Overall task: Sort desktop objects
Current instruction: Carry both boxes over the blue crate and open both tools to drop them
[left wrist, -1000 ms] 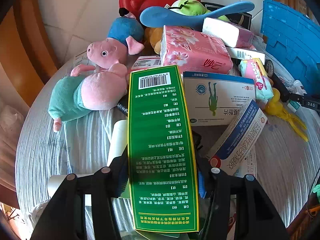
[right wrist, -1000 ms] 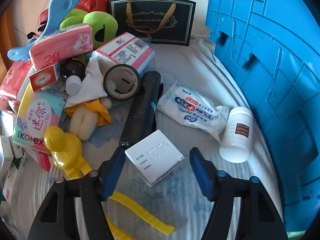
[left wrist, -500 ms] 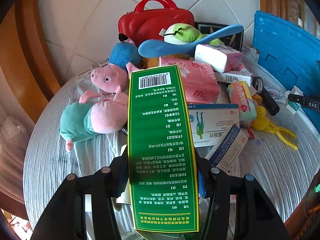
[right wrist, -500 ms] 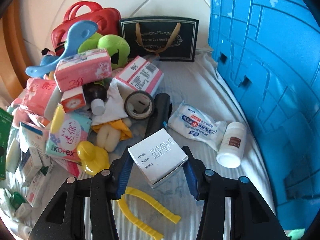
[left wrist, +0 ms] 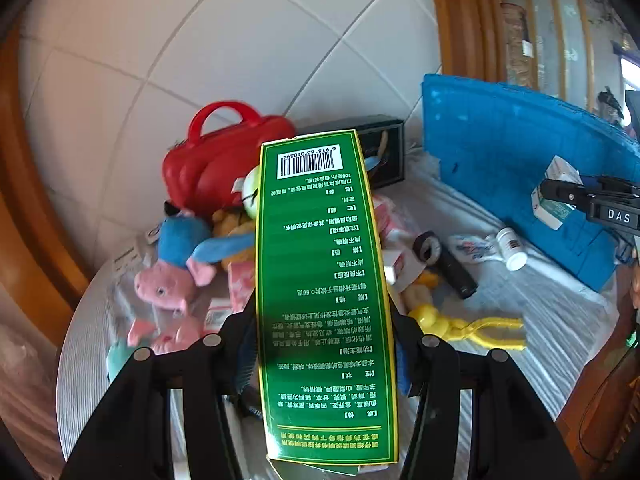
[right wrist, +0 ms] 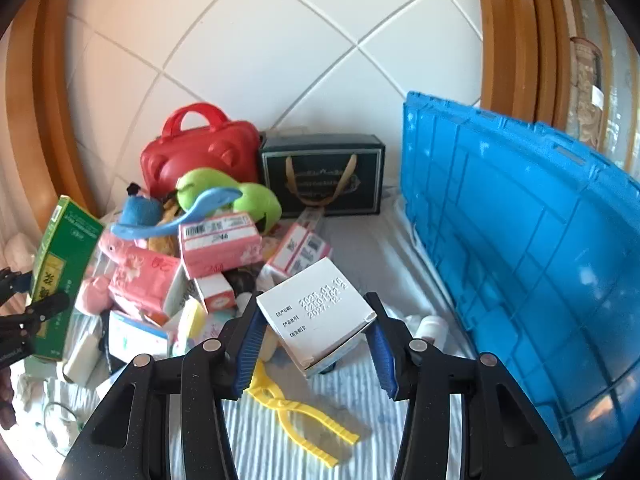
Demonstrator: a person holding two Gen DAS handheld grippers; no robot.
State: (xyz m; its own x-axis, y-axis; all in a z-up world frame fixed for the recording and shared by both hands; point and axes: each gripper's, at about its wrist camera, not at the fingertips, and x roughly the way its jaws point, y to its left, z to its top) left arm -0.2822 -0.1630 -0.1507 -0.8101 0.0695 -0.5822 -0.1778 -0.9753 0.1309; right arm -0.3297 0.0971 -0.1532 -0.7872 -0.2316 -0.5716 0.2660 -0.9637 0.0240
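- Green box (left wrist: 324, 300): long, barcode at its far end, clamped in the left hand-held gripper (left wrist: 324, 344), held above the surface (left wrist: 560, 320).
- White box (right wrist: 316, 312): small, date-stamped, clamped in the right hand-held gripper (right wrist: 316, 344) beside the blue crate (right wrist: 520, 240).

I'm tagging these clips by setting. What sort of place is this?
Probably a room in a home: a round table under a striped cloth stands against a white tiled wall with wooden trim. Household clutter covers it, such as a pink plush pig and tissue packs.

White tiled wall (right wrist: 280, 52), wooden trim (right wrist: 504, 40)
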